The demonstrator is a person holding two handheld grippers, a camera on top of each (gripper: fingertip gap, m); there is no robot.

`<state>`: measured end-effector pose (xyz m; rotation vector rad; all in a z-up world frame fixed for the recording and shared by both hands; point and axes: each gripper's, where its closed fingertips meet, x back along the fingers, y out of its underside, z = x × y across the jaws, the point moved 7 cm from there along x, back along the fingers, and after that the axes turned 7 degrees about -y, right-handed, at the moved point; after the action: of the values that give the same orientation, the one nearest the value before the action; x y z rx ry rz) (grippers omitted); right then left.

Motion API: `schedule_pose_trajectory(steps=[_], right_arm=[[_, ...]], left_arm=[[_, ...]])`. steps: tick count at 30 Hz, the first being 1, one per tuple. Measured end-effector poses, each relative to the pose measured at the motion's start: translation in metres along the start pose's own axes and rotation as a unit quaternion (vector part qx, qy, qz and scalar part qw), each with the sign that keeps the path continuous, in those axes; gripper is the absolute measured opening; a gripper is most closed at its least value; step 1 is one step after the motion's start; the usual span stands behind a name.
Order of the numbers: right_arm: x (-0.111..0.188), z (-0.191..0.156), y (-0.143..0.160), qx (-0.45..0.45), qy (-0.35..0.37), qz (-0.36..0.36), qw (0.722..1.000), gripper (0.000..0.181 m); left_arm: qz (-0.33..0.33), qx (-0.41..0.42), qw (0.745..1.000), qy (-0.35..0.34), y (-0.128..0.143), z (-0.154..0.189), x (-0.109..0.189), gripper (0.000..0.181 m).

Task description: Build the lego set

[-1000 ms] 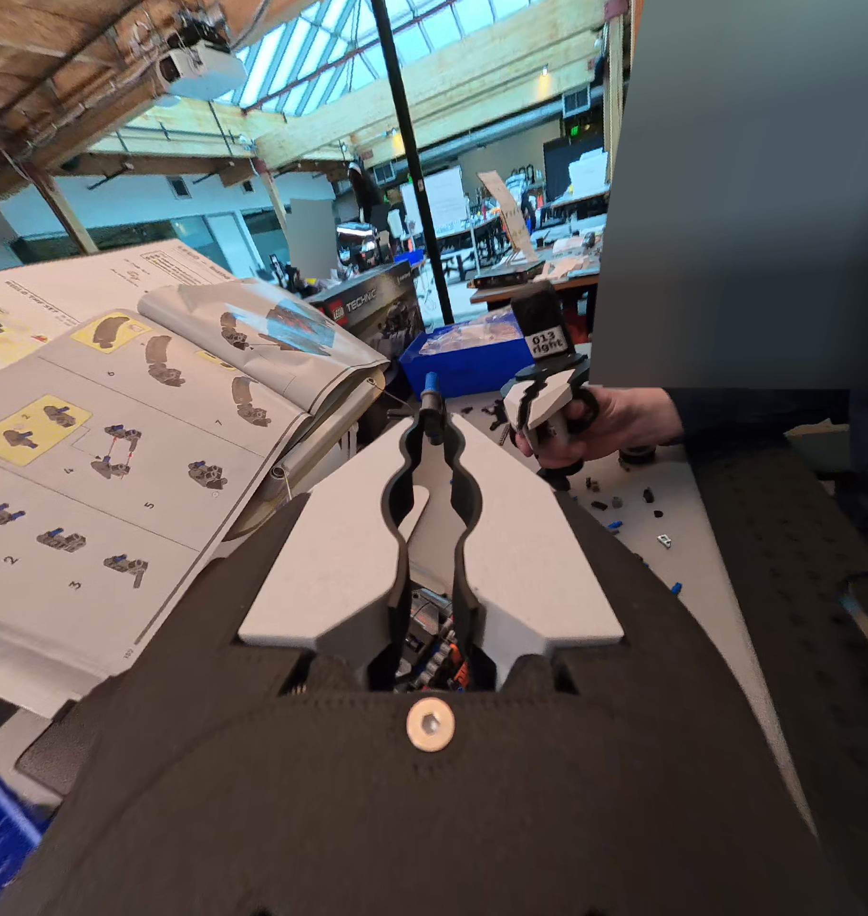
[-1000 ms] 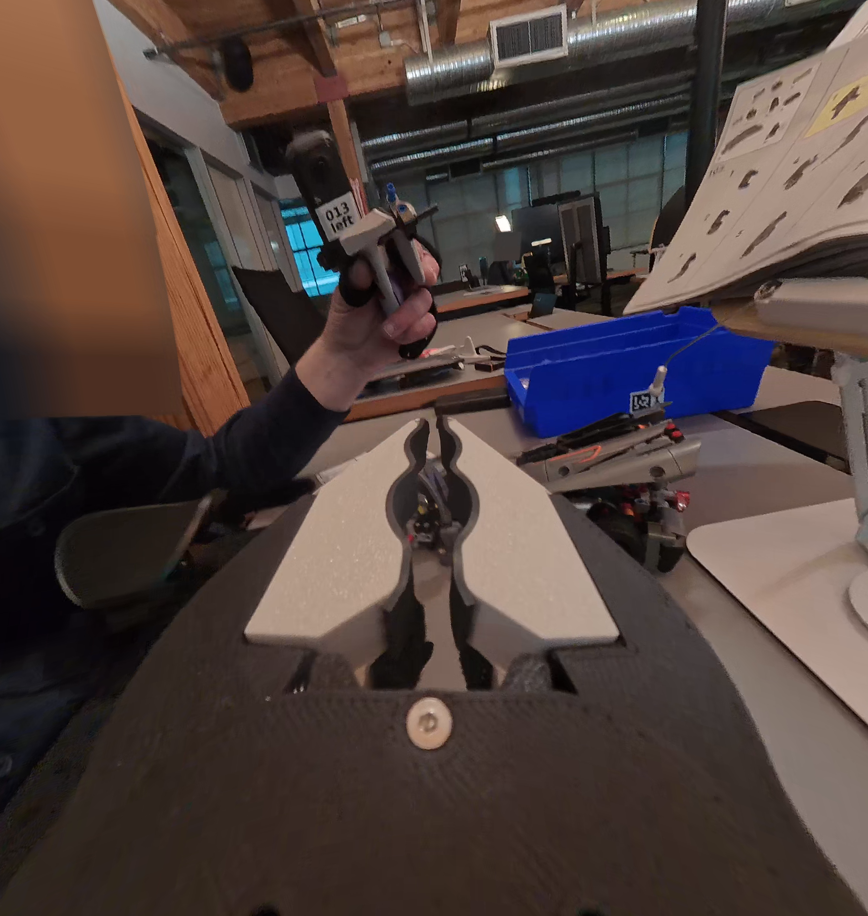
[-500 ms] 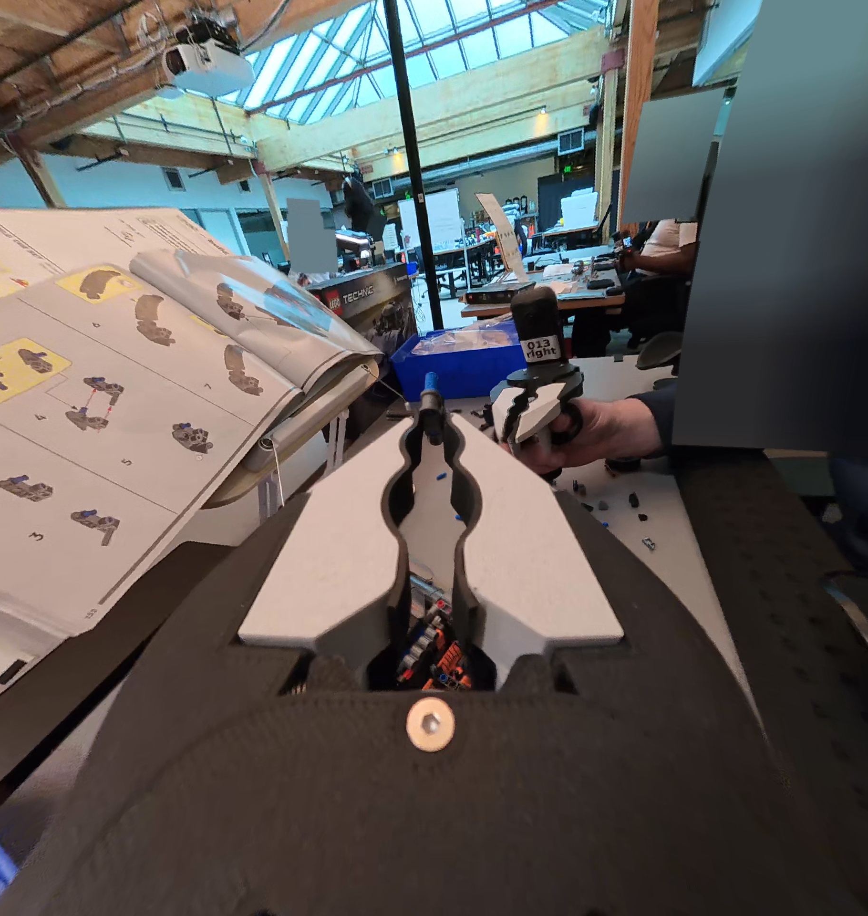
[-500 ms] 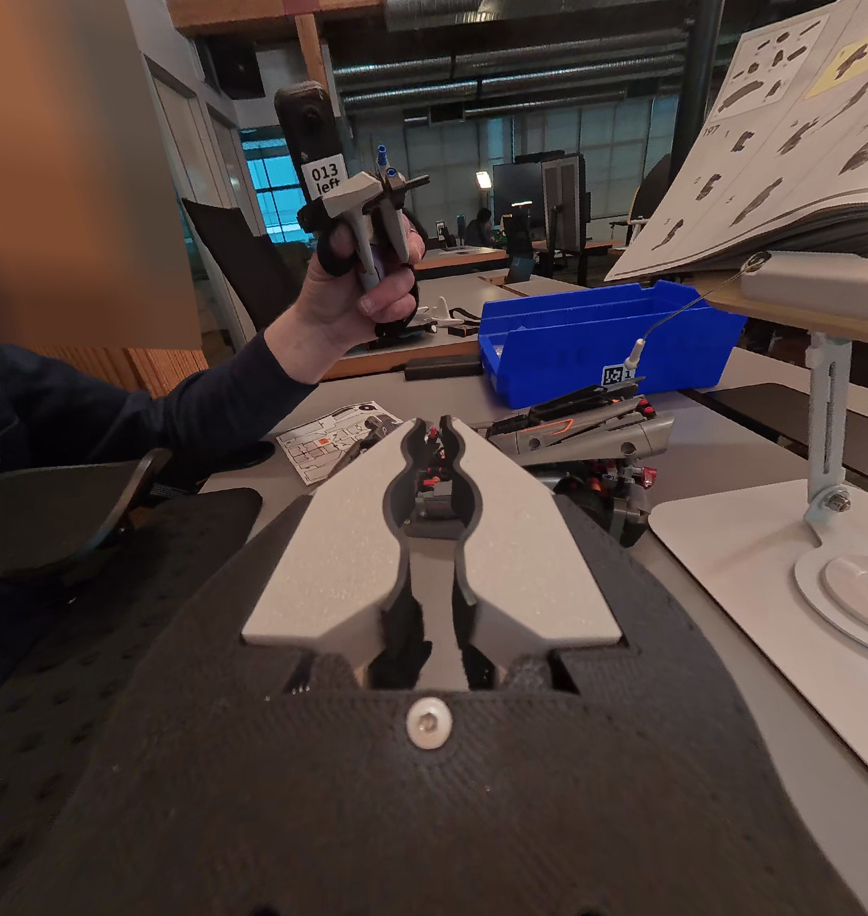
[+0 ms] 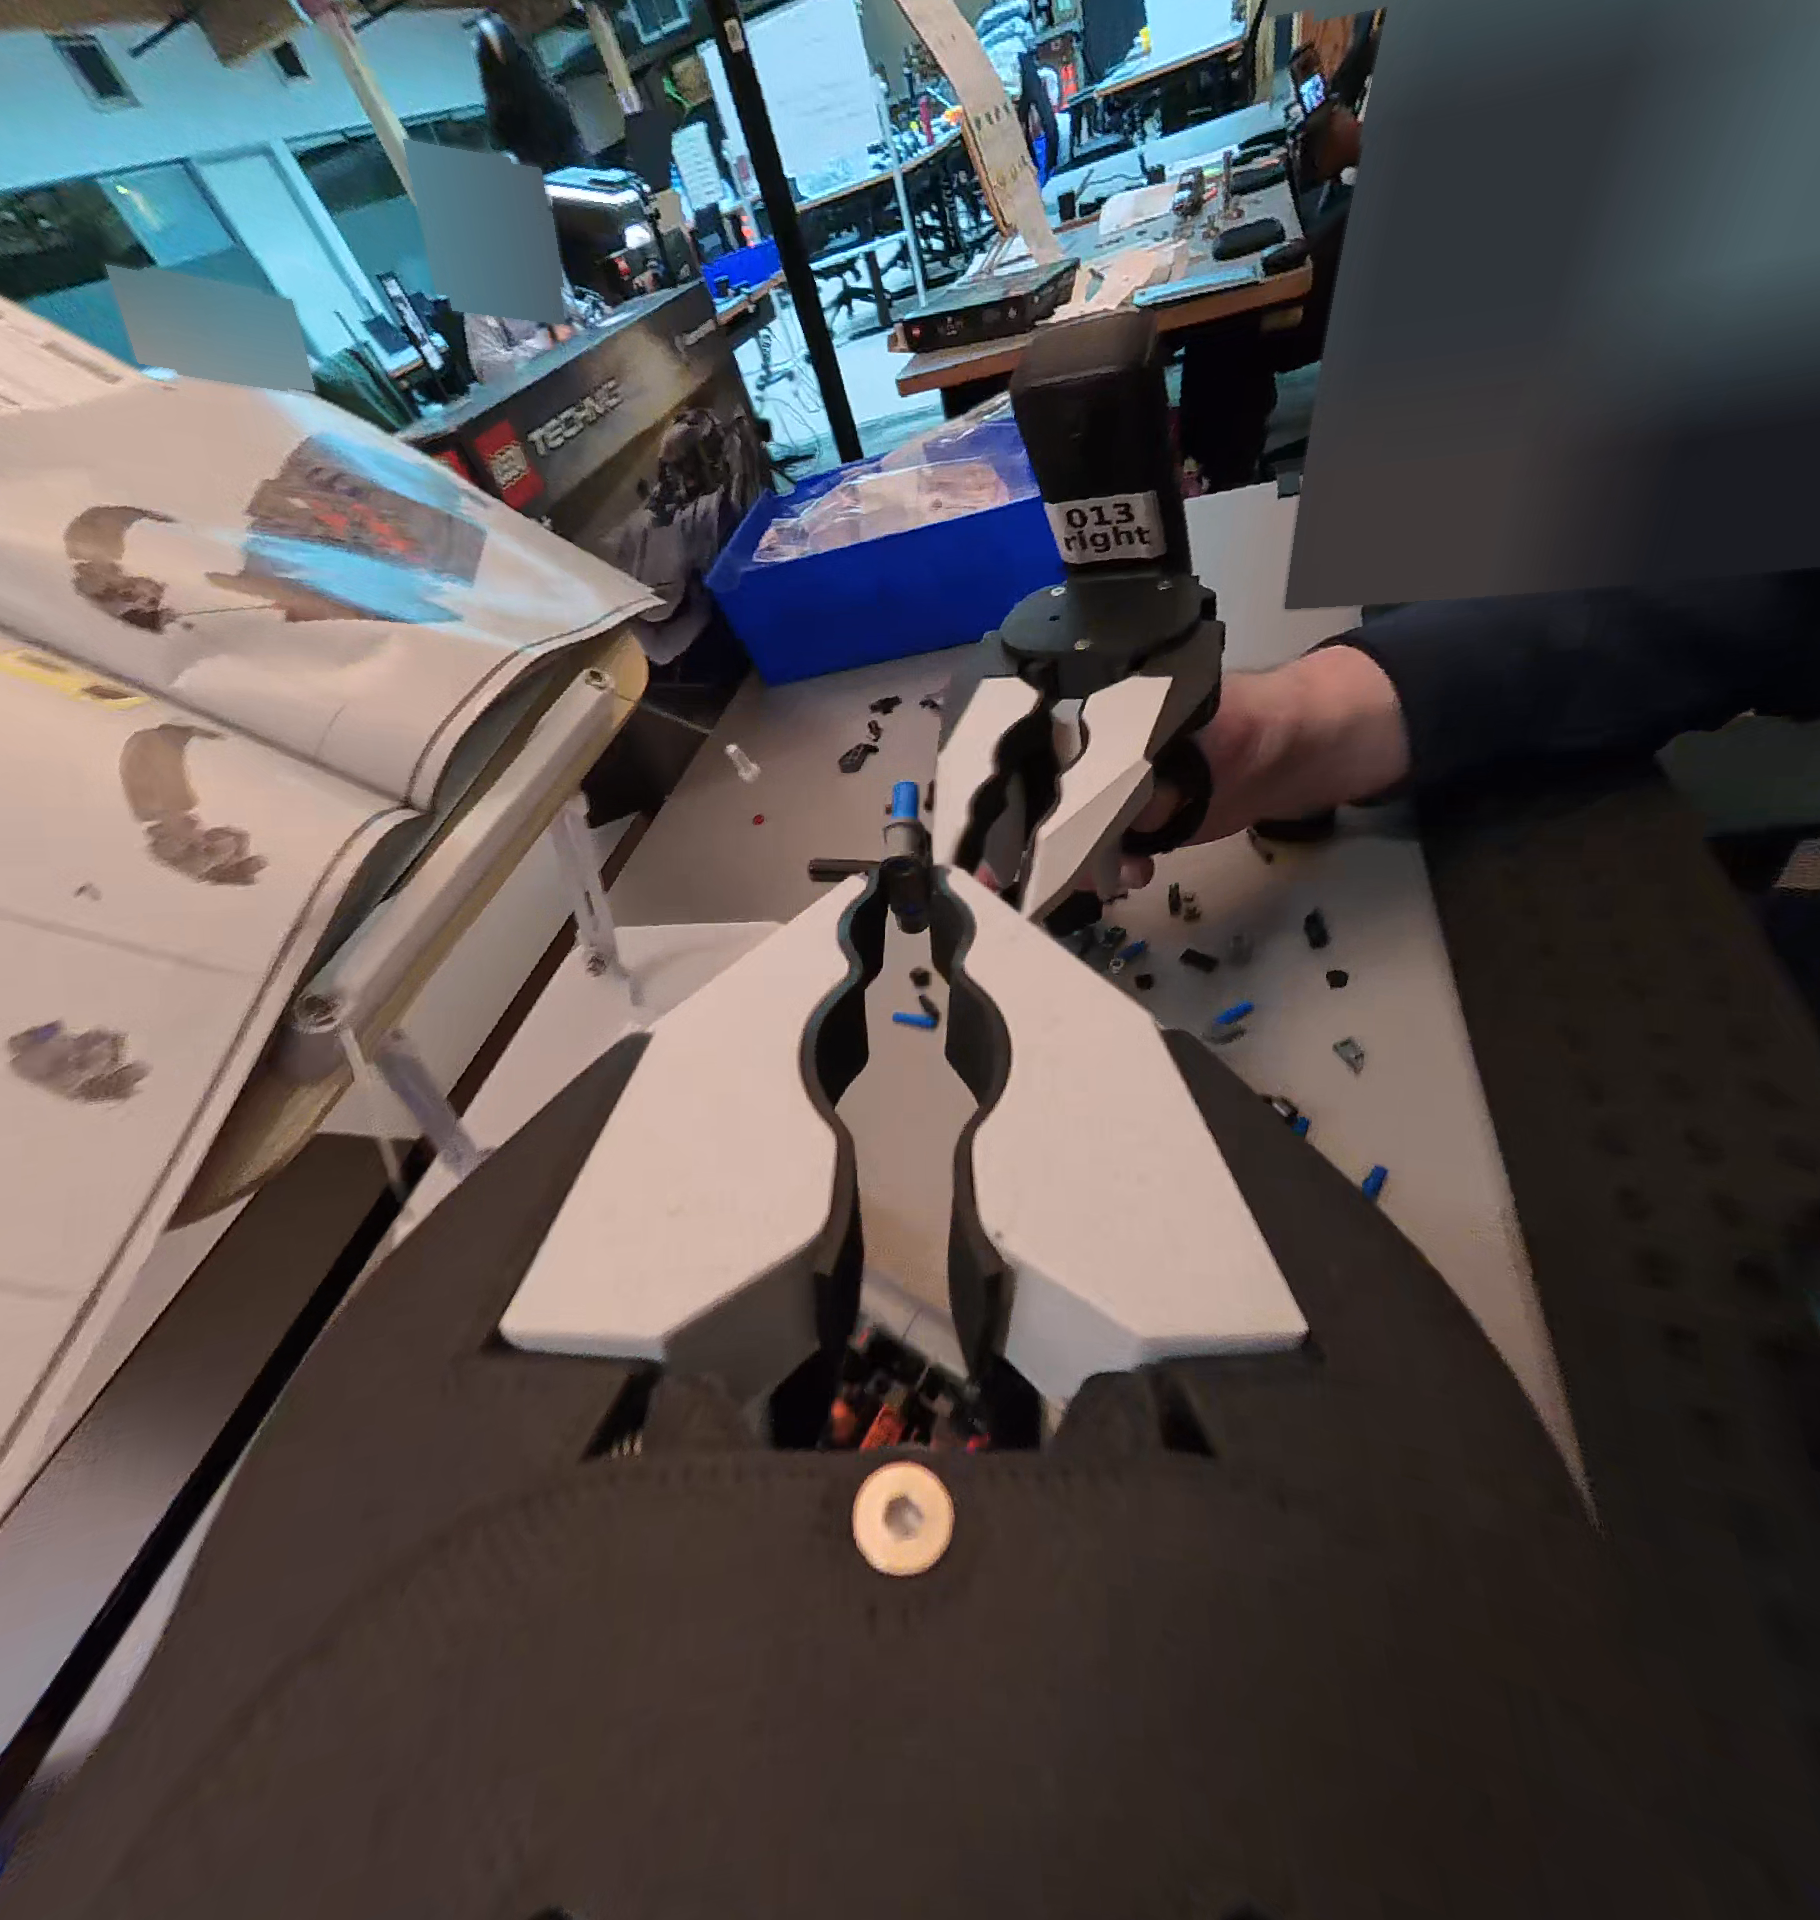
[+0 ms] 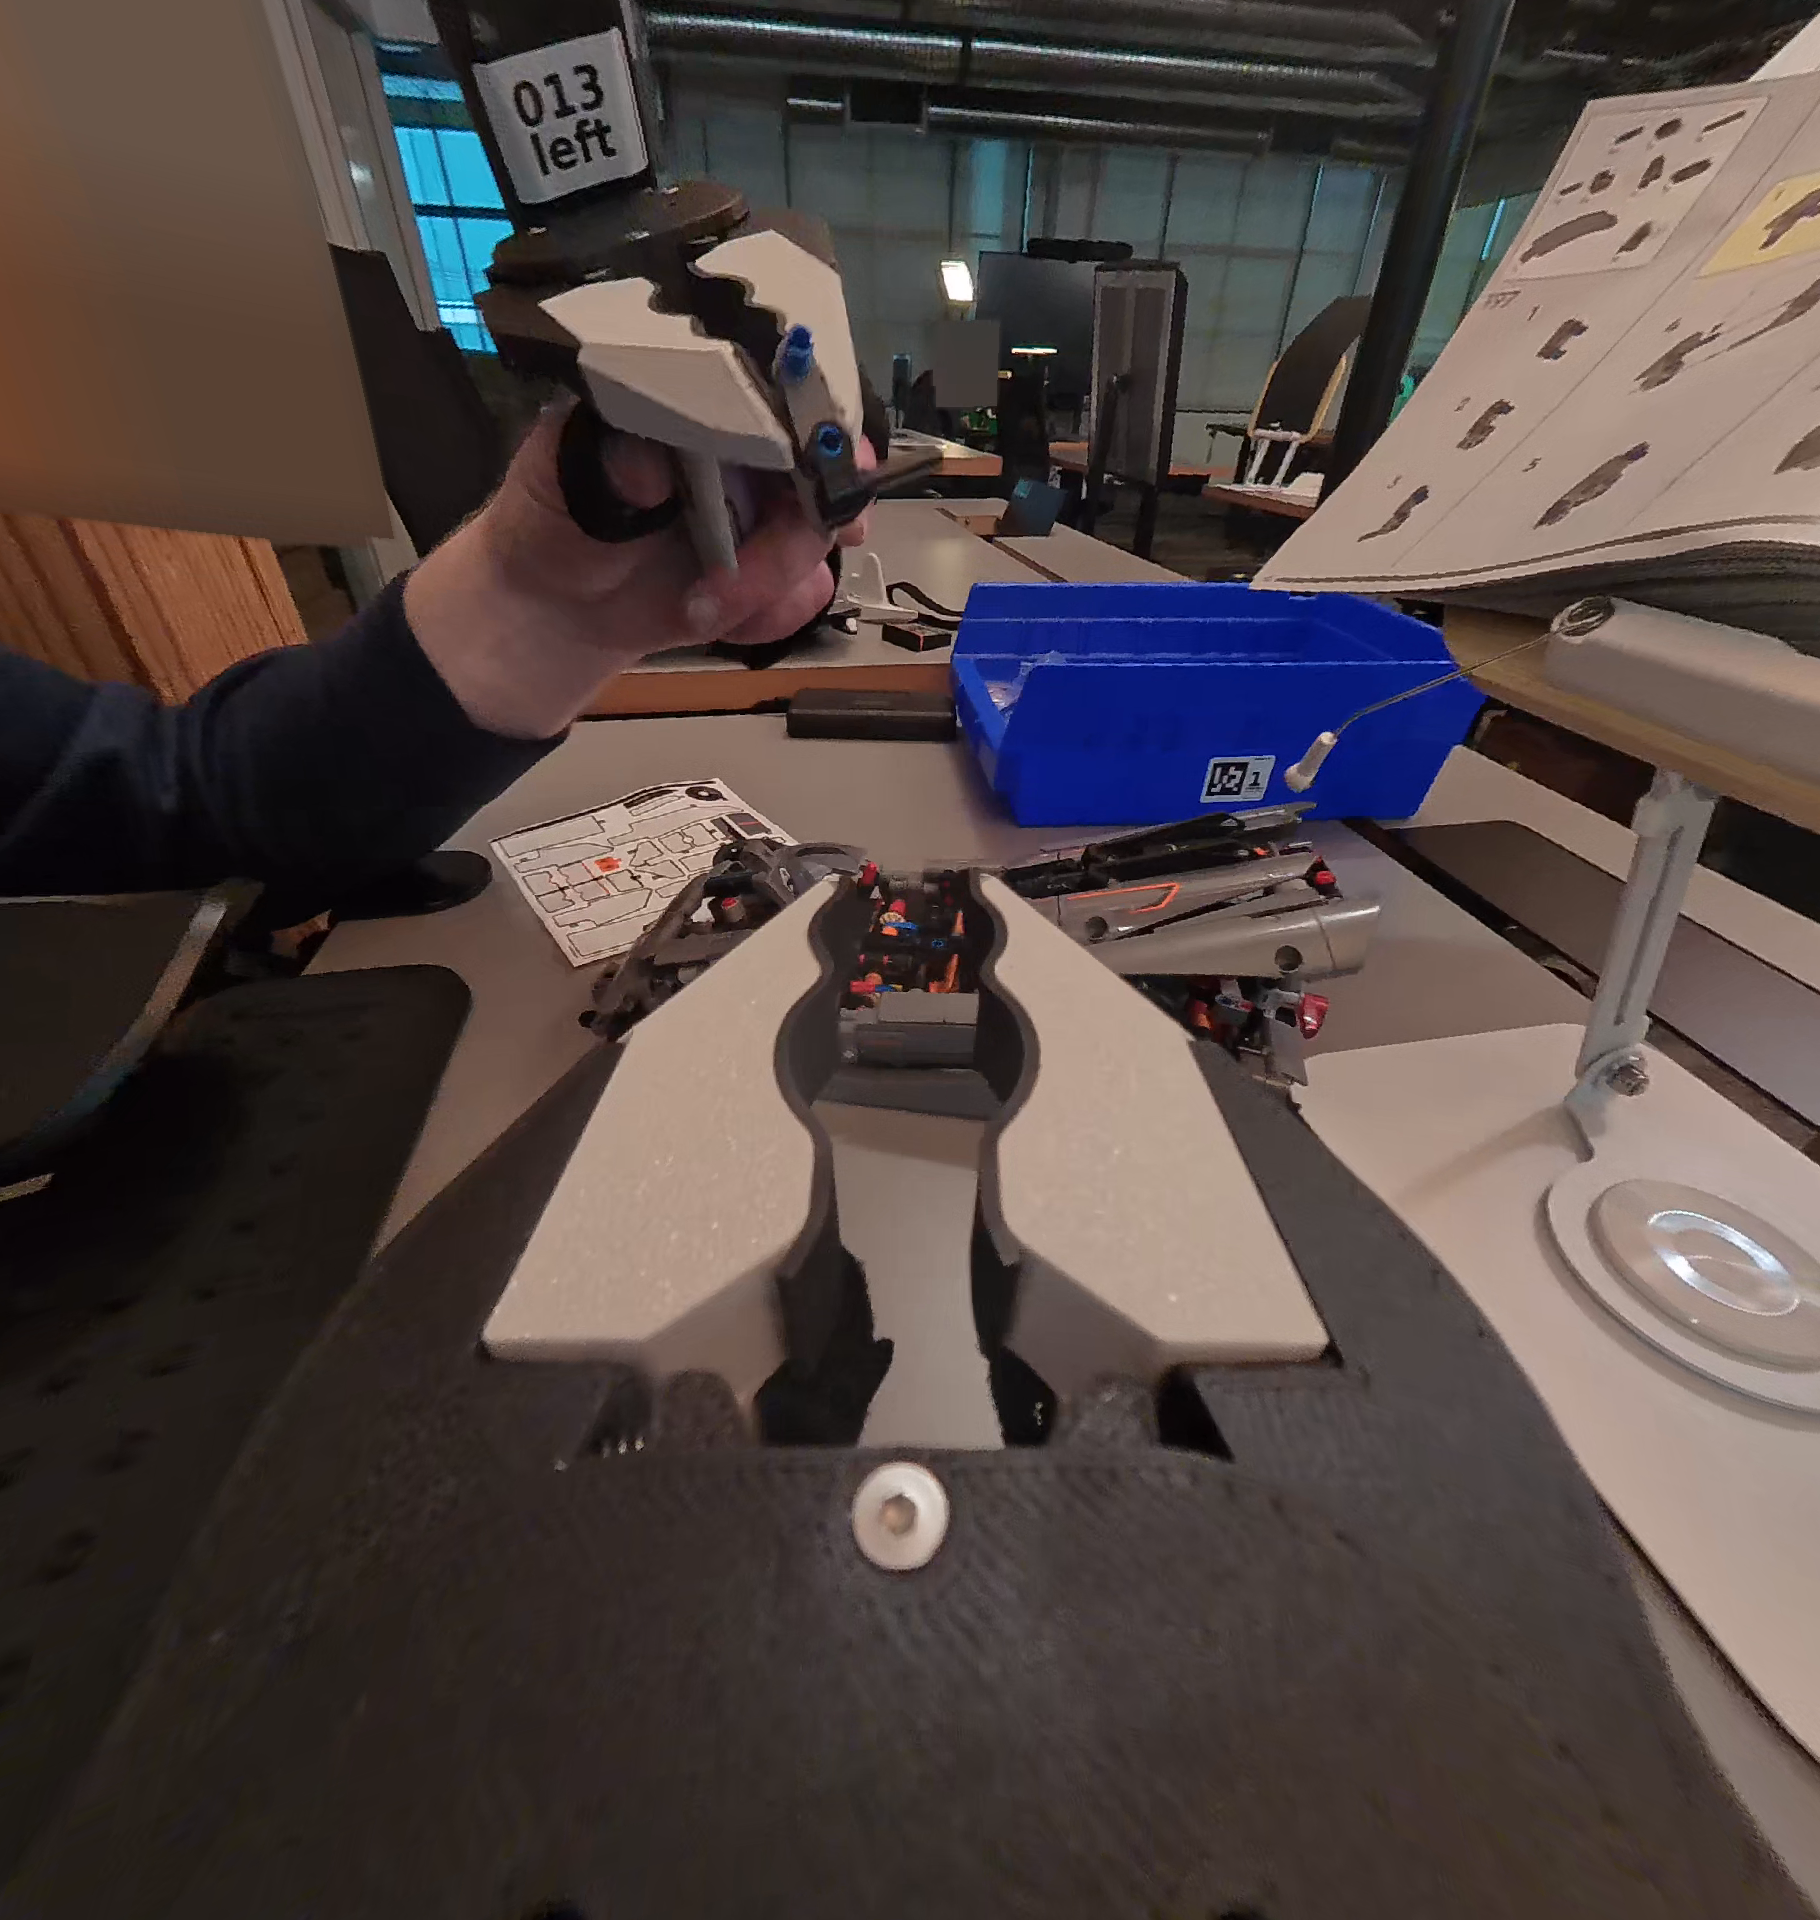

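Observation:
My left gripper (image 5: 906, 891) is shut on a small dark Lego connector (image 5: 904, 844) with a blue pin on top and a black axle sticking out to its left. It is held in the air and also shows in the right wrist view (image 6: 818, 436), in the left gripper (image 6: 797, 400) at the upper left. My right gripper (image 6: 911, 894) is open with nothing between its pads. It hovers just in front of the grey, black and orange Lego model (image 6: 1228, 935) on the table. In the left wrist view the right gripper (image 5: 1001, 881) hangs close to the right of the held connector.
An open instruction booklet (image 5: 210, 779) (image 6: 1664, 364) rests on a stand with a white base plate (image 6: 1457, 1164). A blue bin (image 6: 1197, 707) (image 5: 885, 613) stands behind the model. A sticker sheet (image 6: 625, 862) lies to its left. Several loose small pieces (image 5: 1249, 956) are scattered on the table. One gripper's finger ends stand about 9 cm off the other's.
My right gripper has opened from shut and come down closer to the model. The two grippers have drawn nearer each other. The left one still holds the connector and now tilts down towards the table.

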<state>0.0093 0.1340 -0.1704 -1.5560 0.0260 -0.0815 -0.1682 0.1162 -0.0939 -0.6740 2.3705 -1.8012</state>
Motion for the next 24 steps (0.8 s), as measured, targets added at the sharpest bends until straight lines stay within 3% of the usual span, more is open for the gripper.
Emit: schedule_pose_trajectory(steps=[6,11,15,19,22,24], right_arm=[[0.011,0.008,-0.003,0.004,0.035,-0.005,0.999,0.032],[0.015,0.012,-0.005,0.007,0.057,0.000,0.998,0.036],[0.027,0.025,-0.015,0.051,0.129,-0.014,0.990,0.047],[0.069,0.061,-0.060,0.086,0.251,0.012,0.964,0.065],[0.102,0.110,-0.096,0.119,0.349,-0.021,0.929,0.086],[0.117,0.145,-0.113,0.110,0.365,-0.021,0.924,0.094]], left_arm=[[0.005,0.020,1.000,0.021,0.016,0.020,-0.040,0.005],[0.009,0.021,1.000,0.013,0.025,0.029,-0.051,0.005],[0.017,0.017,1.000,0.014,0.025,0.030,-0.051,0.005],[0.024,0.034,0.999,0.011,0.031,0.025,-0.051,0.005],[0.029,0.026,0.999,0.007,0.030,0.025,-0.051,0.005],[0.030,0.021,0.999,0.006,0.029,0.026,-0.050,0.005]])
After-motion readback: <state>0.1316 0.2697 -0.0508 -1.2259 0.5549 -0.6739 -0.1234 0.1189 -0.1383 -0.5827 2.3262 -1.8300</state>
